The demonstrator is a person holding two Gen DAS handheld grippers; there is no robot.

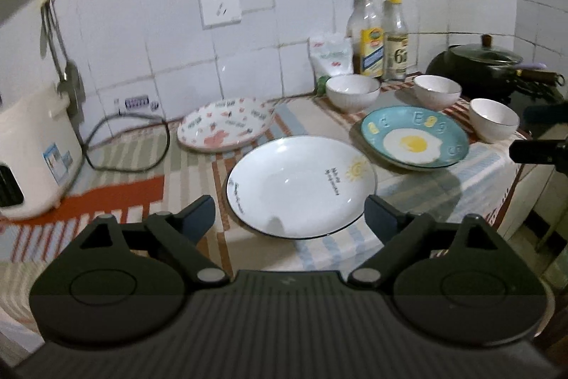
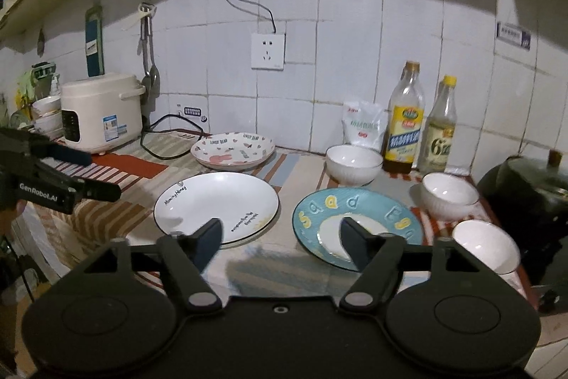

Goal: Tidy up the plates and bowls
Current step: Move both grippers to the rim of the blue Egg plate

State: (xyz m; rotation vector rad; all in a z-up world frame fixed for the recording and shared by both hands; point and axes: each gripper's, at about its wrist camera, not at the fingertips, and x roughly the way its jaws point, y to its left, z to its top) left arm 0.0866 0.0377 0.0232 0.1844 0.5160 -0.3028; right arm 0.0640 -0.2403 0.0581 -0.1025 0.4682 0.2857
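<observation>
While both tools are being held above the counter, the left gripper [image 1: 289, 214] is being kept open and empty over the white plate [image 1: 301, 185]; rightward, the blue plate [image 2: 358, 222] is being faced by the open, empty right gripper [image 2: 282, 242], and the bowls [image 2: 449, 196] nearby are being risked by any careless reach.

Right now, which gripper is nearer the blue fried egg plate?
Right. The right gripper hangs open just above the blue plate's near rim; the left gripper hangs open over the white plate beside it.
</observation>
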